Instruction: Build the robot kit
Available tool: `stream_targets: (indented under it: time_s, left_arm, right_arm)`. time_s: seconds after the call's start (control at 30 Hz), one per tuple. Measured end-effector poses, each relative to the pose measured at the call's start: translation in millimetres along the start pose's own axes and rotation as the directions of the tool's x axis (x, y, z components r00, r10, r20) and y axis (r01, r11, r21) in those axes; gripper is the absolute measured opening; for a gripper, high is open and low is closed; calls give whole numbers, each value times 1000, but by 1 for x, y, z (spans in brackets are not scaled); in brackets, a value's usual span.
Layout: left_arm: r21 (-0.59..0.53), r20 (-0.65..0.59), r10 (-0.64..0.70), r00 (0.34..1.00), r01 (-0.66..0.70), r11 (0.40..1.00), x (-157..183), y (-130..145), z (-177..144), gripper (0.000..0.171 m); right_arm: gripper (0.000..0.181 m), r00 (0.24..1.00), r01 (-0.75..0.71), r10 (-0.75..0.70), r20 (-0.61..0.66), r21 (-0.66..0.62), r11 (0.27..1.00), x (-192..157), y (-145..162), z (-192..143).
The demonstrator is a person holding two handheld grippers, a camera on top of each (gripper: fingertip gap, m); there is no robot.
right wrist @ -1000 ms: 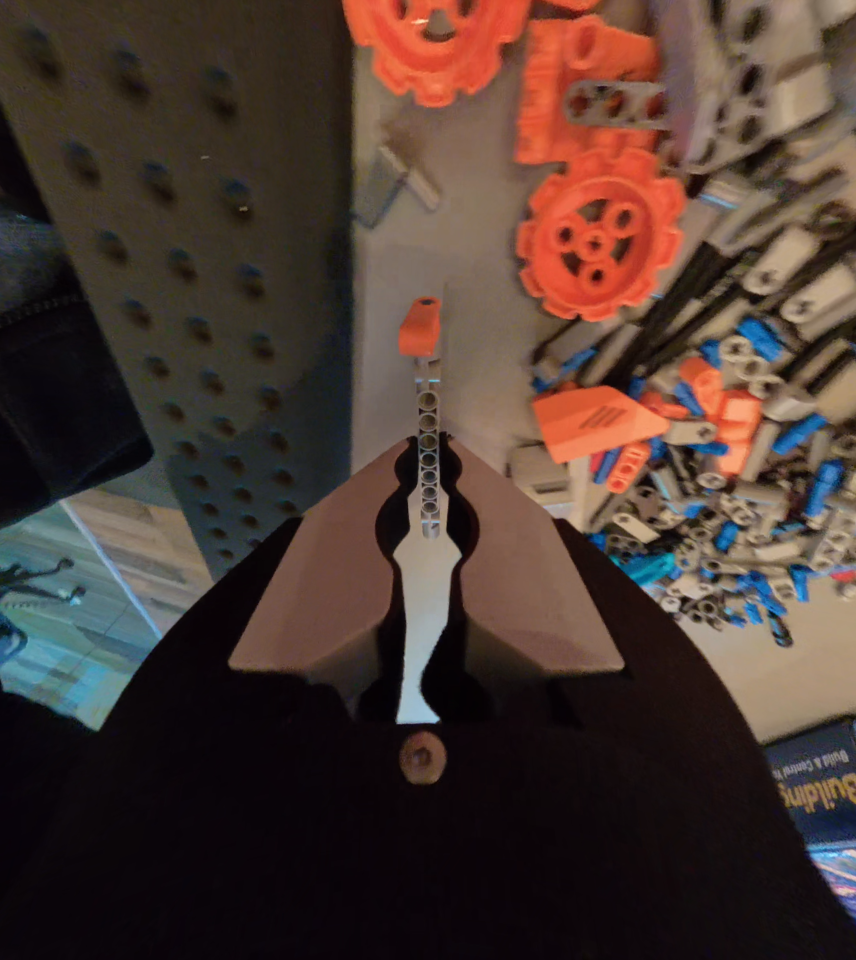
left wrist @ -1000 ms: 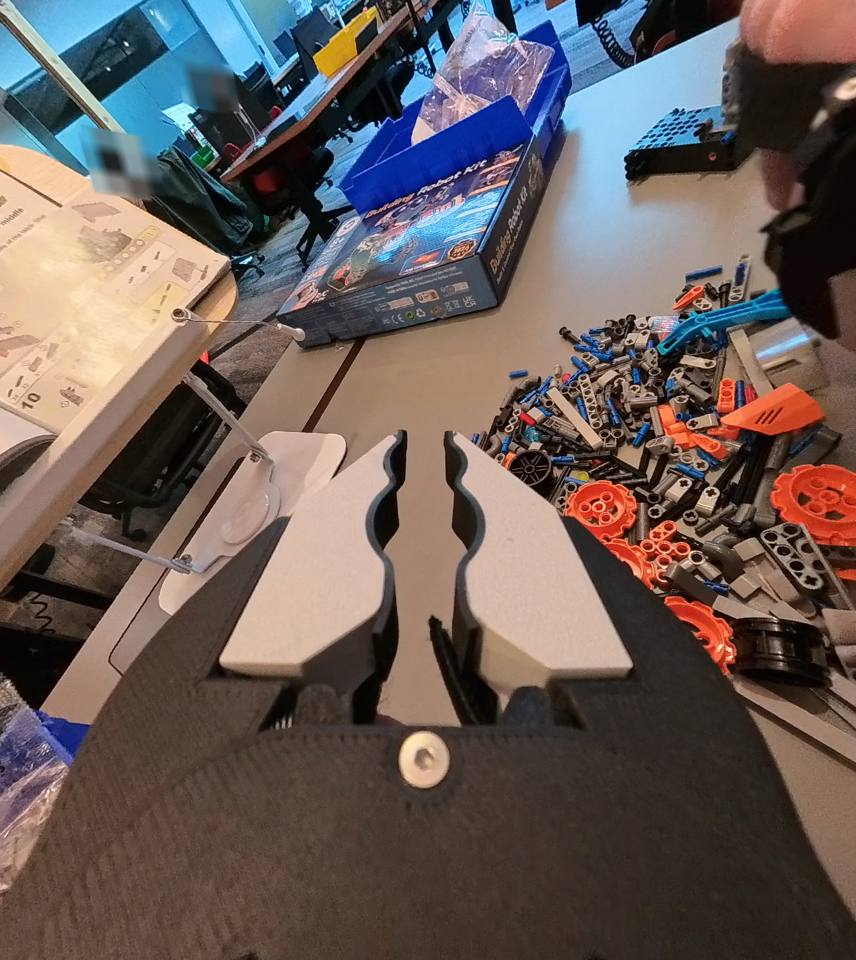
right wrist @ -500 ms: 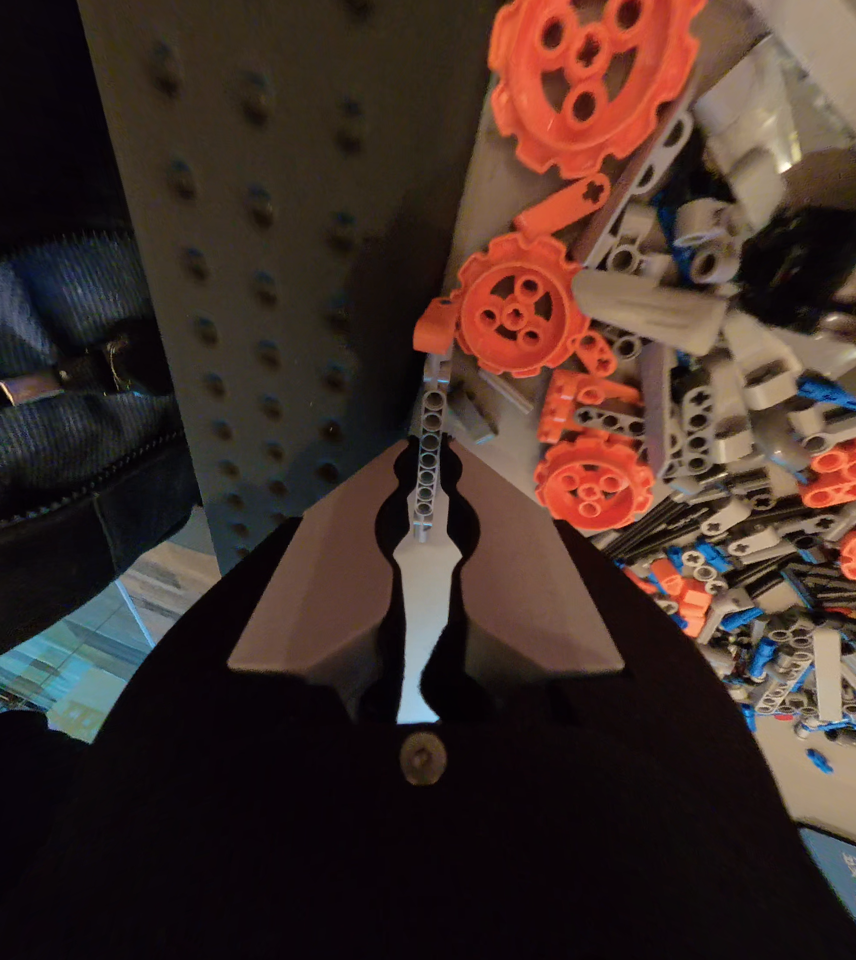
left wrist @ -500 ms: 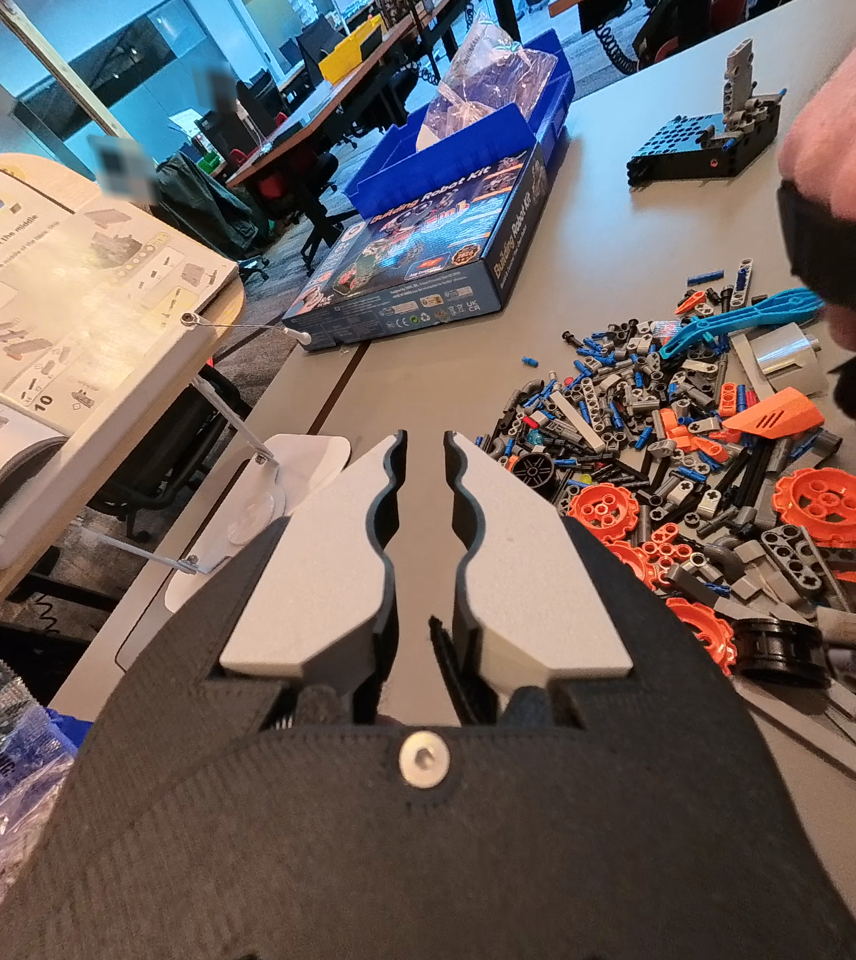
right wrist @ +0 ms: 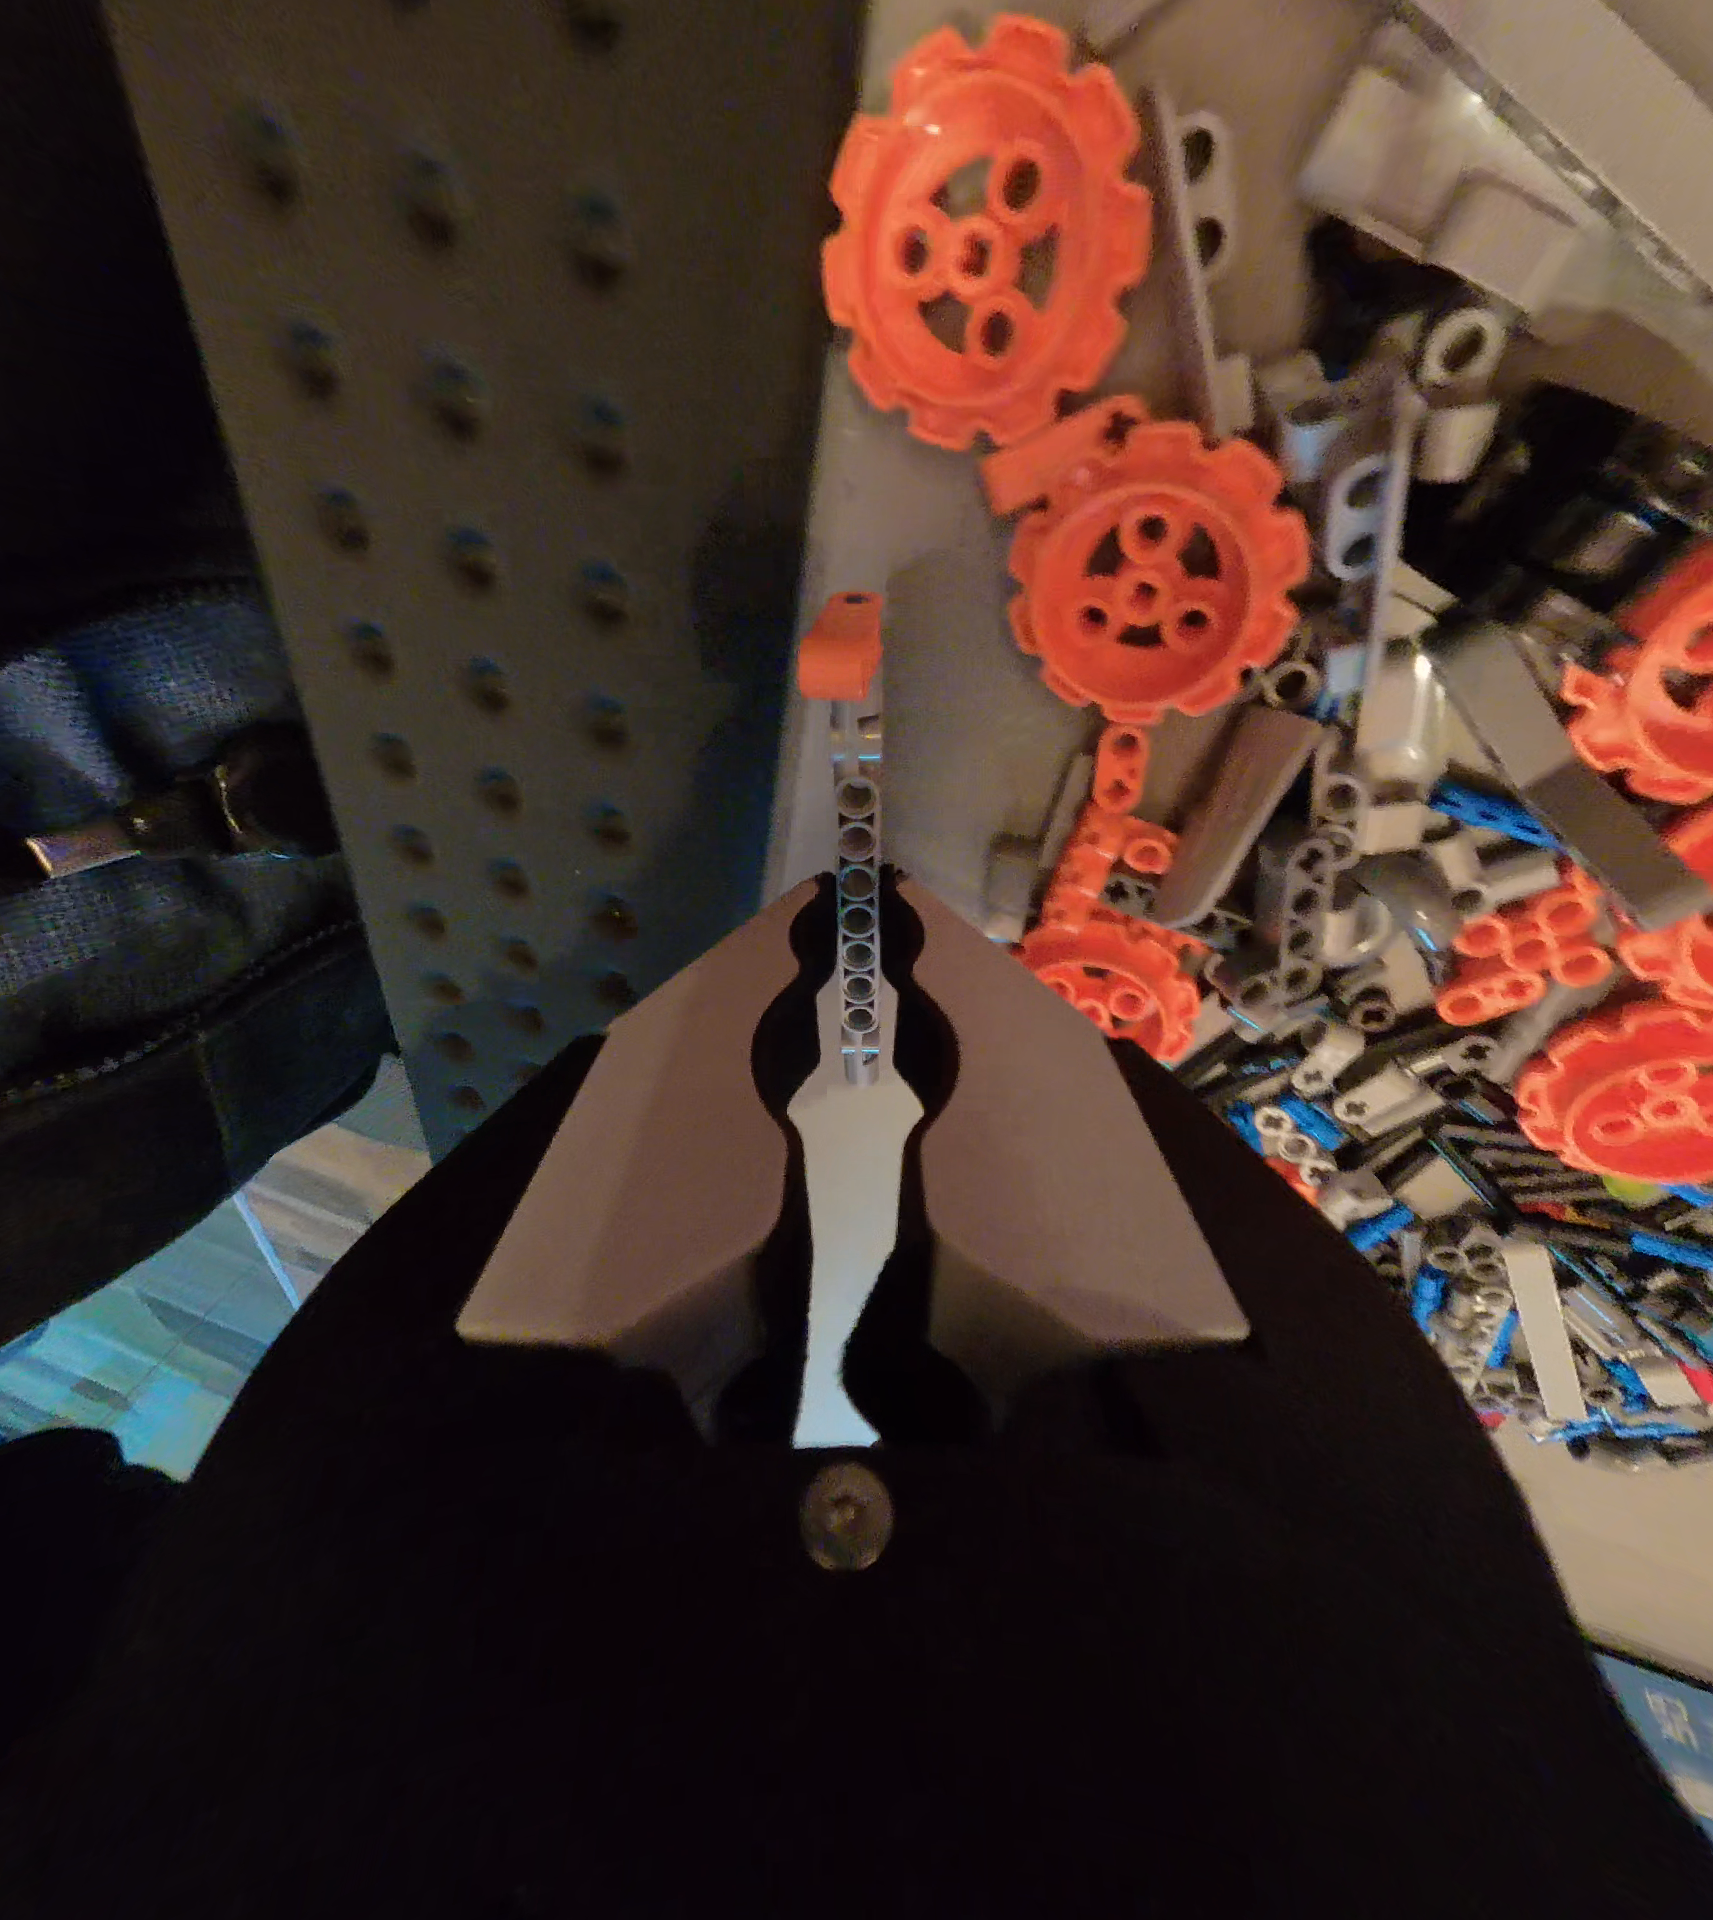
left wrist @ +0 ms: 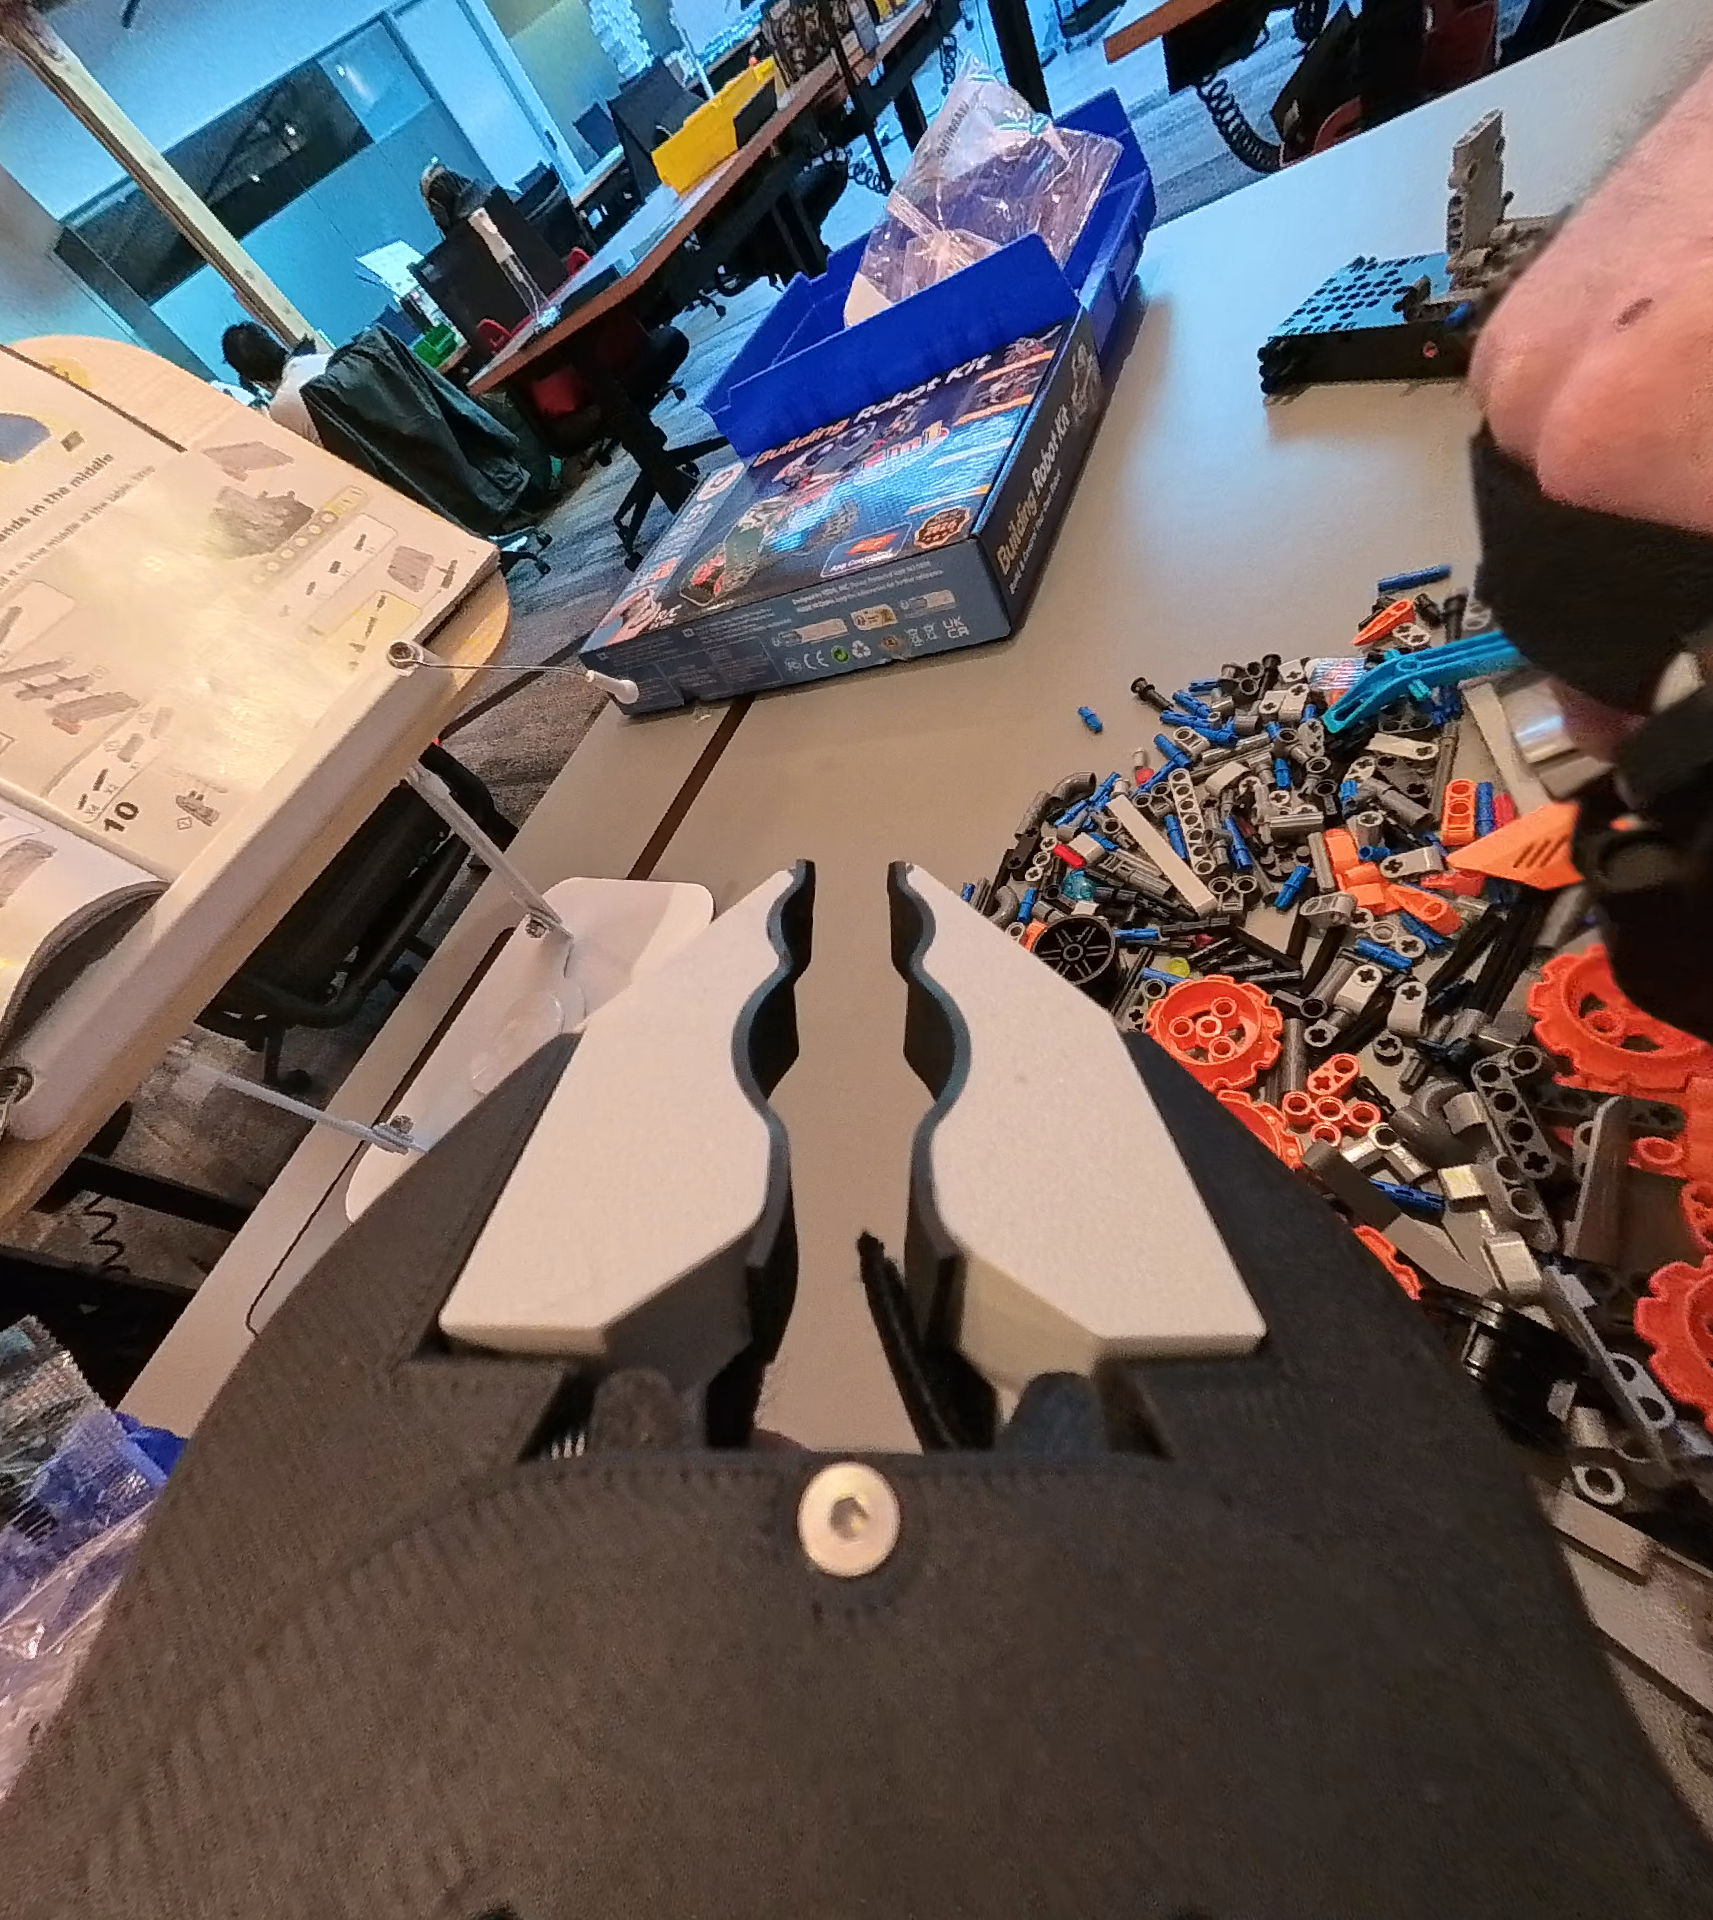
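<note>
Grey tabletop (left wrist: 1247,457) carries everything you work with. Nearest, your left gripper (left wrist: 850,899) hovers narrowly parted and empty near the table's left edge. Your right gripper (right wrist: 857,883) pinches a grey holed beam (right wrist: 856,914) with an orange tip, over the loose parts pile (left wrist: 1351,883) beyond.

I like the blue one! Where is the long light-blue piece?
In the left wrist view the light-blue piece lies at the far right edge of the pile of parts, just under the person's hand.
</note>
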State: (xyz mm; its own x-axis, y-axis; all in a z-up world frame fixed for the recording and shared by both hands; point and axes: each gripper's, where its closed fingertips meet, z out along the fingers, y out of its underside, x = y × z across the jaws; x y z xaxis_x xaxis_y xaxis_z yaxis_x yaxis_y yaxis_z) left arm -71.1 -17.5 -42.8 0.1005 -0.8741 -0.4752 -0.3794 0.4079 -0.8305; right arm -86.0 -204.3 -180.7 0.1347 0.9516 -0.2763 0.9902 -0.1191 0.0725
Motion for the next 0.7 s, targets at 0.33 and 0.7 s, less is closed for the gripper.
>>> stream_targets:
  time_s: [0.33, 0.7]
  left_arm:
    - [2, 10, 2, 1000, -2, 1000, -4, -1, -2, 12]
    - [19, 55, -18, 998, 17, 1000, -22, -3, -15, 12]
  right_arm:
    - [7, 999, 35, -35, 17, 21, 999, -6, -57, 4]
    - [6, 991, -127, 129, -16, 107, 986, 24, -93, -7]
